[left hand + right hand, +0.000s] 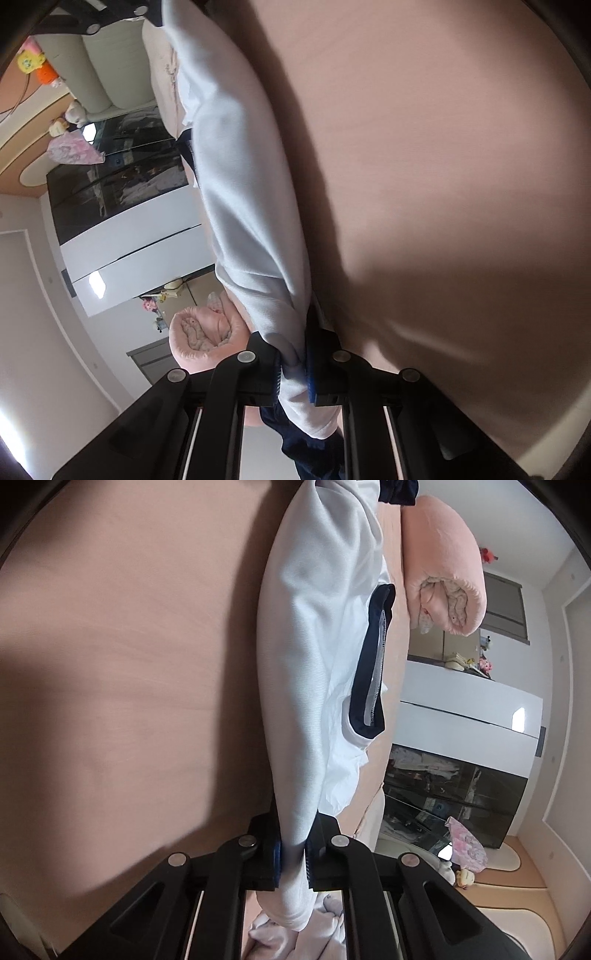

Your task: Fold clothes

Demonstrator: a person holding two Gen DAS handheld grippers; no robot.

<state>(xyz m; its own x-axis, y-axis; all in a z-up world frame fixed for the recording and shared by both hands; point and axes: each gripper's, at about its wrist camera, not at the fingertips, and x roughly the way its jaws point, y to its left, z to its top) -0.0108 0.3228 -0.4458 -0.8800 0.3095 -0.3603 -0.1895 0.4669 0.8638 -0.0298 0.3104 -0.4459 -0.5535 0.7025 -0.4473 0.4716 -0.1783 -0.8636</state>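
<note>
While the white garment (251, 206) stretches taut above the pink bed (443, 147), the left gripper (293, 363) has its fingers clamped on one end and the right gripper (293, 843) pinches the other; only the right view shows its navy-trimmed sleeve (373, 664), the far end cut off.

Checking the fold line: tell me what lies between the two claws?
The white shirt spans it, pinched in the left claw and the right claw. Both wrist views show it.
</note>
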